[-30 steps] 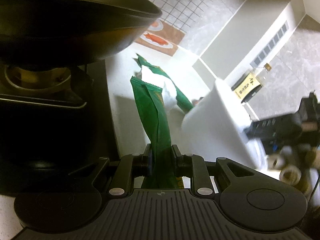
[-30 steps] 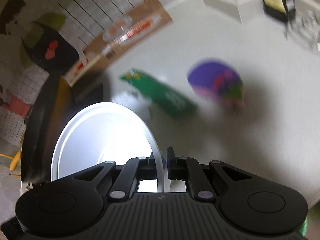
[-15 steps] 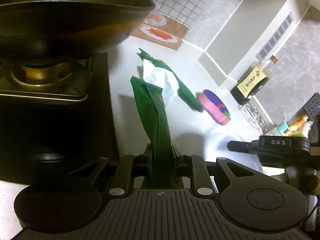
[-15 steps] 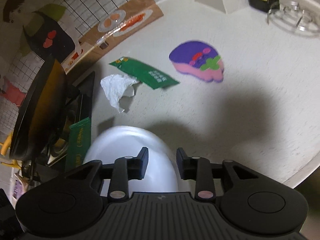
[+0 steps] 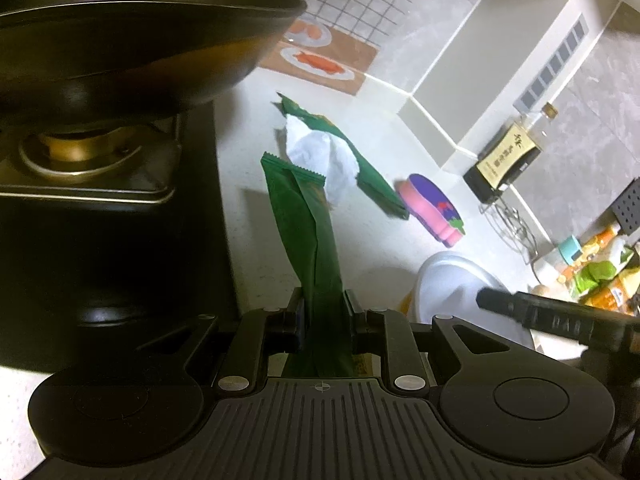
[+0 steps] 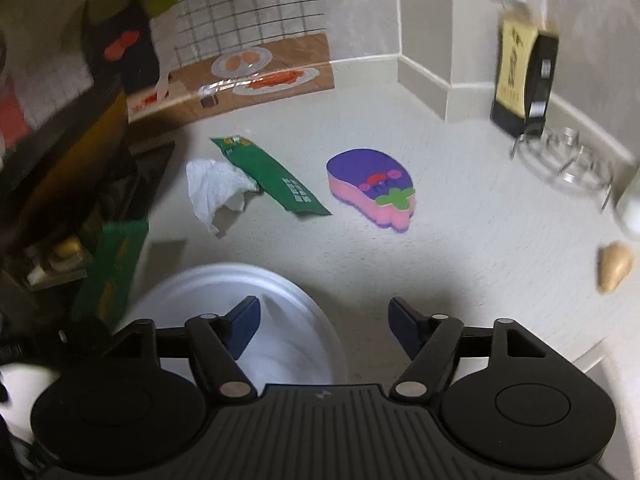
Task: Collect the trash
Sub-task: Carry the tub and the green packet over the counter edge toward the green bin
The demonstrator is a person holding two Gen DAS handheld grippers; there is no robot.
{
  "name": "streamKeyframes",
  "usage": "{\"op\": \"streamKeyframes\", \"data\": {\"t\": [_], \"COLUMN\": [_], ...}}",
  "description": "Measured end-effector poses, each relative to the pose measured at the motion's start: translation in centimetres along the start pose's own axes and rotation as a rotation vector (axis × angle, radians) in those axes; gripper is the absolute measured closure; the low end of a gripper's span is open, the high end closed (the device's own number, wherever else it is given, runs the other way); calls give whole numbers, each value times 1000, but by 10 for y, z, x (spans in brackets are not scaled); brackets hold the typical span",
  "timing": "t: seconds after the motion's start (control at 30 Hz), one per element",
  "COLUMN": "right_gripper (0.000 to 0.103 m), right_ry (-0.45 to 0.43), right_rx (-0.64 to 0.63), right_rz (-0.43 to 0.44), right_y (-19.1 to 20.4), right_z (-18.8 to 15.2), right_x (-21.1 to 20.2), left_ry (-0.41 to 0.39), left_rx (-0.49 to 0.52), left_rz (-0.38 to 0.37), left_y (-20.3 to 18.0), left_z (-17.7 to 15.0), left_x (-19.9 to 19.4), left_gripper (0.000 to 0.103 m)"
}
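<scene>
Long green wrapper (image 5: 308, 236), serrated top edge

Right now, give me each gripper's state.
Left gripper: shut on green wrapper.
Right gripper: open, just been opening, nothing between its jaws.

Litter and a plate spread over a worktop (image 6: 460, 216)

In the right wrist view, a plate (image 6: 280, 320) is found at 6 o'clock under the right claw (image 6: 324, 322); a tissue (image 6: 212, 190) lies at 11 o'clock, touching a wrapper (image 6: 272, 174) on its right, with a sponge (image 6: 372, 186) at 1 o'clock. A second wrapper (image 5: 308, 248) is gripped upright in the left claw (image 5: 323, 316), beside a stove (image 5: 100, 200) at 9 o'clock.
</scene>
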State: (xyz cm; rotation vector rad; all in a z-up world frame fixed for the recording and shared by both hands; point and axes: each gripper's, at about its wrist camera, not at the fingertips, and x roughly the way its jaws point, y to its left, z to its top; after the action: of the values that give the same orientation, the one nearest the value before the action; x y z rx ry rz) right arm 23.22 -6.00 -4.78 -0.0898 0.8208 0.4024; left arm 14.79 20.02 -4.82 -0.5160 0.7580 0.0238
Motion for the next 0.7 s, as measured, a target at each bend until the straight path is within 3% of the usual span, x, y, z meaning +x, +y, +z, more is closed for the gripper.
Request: {"op": "streamKeyframes", "data": {"t": [0.17,0.23,0.37,0.53,0.63,0.7], "right_gripper": [22,21,21,23,45,70], "right_ry": [-23,-29,47,130,170,191], "right_rx": [-102,-104,71,286,317,313], "right_rz": [-121,-120,-4,16,35,51], "right_y": [8,8,-10,-27,-23,-17], "right_z": [-12,-16,-18,-33,-40,-41], "right_x": [-17,-23,-17,6,13,16], "left_ry": [21,36,65,106,117,107], "left_rx": [17,26,51,75,80,90], "left_rz": [-19,-29,-52,-80,-82,-78], "left_y": [0,-1,-4,-2,0,-2], "left_z": [7,10,13,16,20,21], "left_x": [9,14,22,29,30,26], "left_gripper": [80,80,80,80,80,80]}}
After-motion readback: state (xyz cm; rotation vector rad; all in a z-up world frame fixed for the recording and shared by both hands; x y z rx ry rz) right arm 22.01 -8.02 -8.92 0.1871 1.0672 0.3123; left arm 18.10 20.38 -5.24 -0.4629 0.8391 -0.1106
